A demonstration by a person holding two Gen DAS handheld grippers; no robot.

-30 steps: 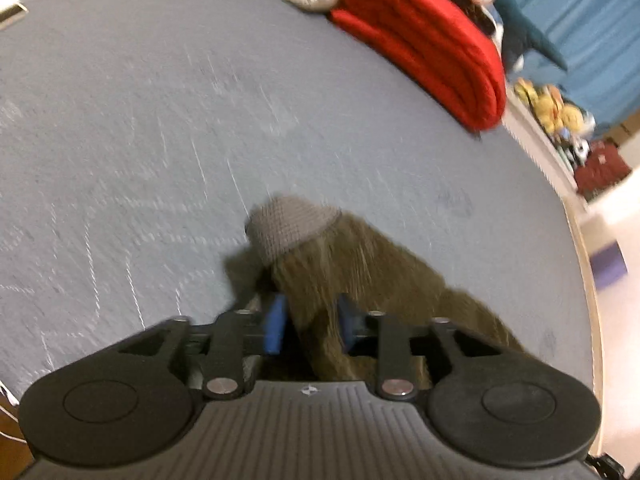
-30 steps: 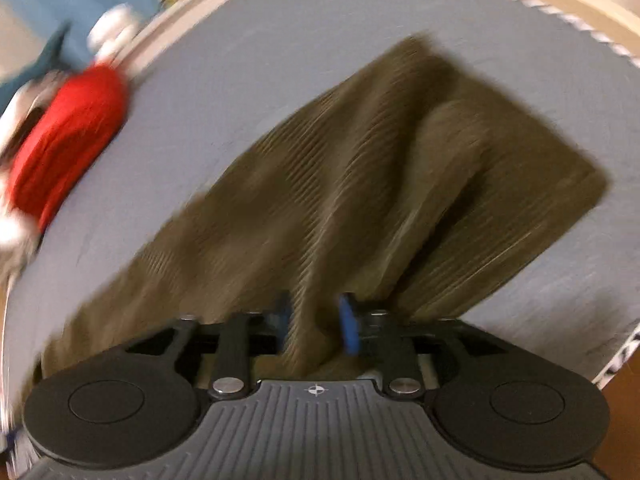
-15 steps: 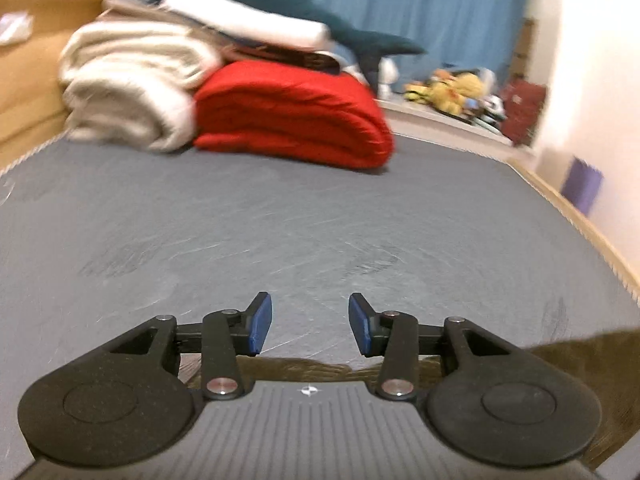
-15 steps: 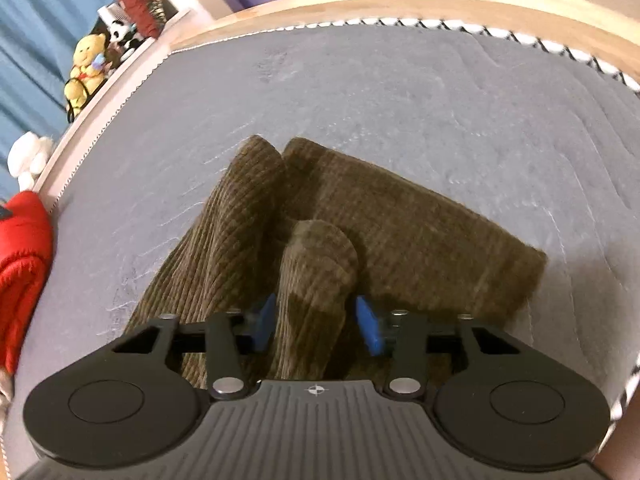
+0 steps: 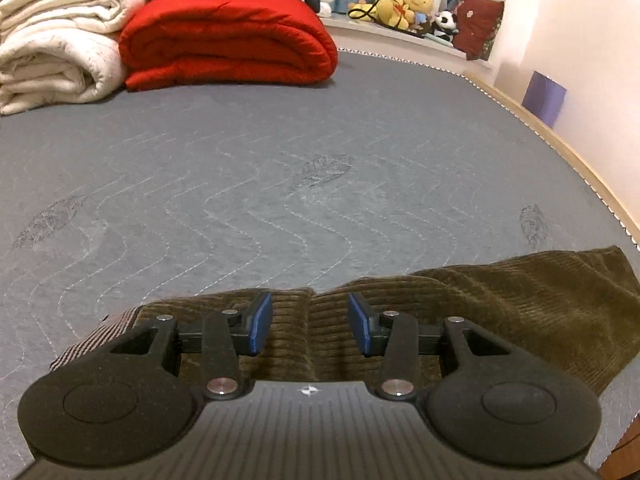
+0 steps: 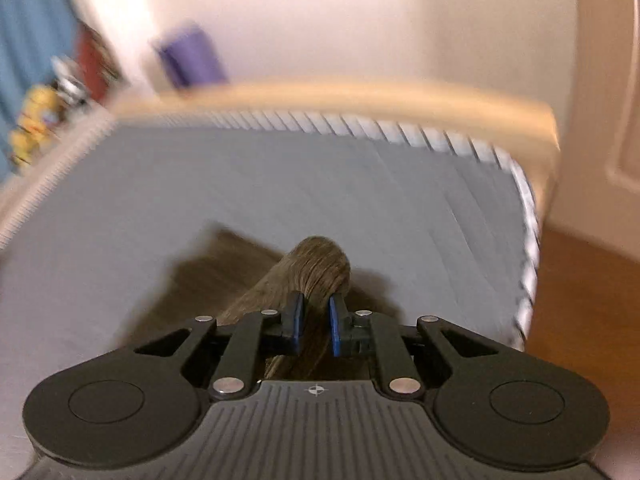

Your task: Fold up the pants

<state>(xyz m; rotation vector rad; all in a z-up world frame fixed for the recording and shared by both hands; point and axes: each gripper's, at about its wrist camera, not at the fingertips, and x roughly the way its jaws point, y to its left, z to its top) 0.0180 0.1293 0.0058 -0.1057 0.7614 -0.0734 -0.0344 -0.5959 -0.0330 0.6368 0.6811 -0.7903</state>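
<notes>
Olive-brown corduroy pants (image 5: 500, 304) lie folded on the grey mattress (image 5: 280, 168), near its front right corner. My left gripper (image 5: 310, 326) is open and empty, its blue pads just above the cloth beside a fold. In the blurred right wrist view my right gripper (image 6: 316, 322) is shut on a bunched fold of the pants (image 6: 320, 264) and holds it a little above the mattress (image 6: 280, 184).
A red folded quilt (image 5: 228, 36) and white blankets (image 5: 52, 40) are stacked at the far end. Stuffed toys (image 5: 404, 8) sit on a ledge behind. A purple box (image 5: 544, 96) stands by the wall at right. The wooden bed rim (image 6: 360, 100) runs along the mattress edge.
My left gripper let go of the pants, opened and came down over them. My right gripper closed tighter on its fold and swung toward the mattress corner.
</notes>
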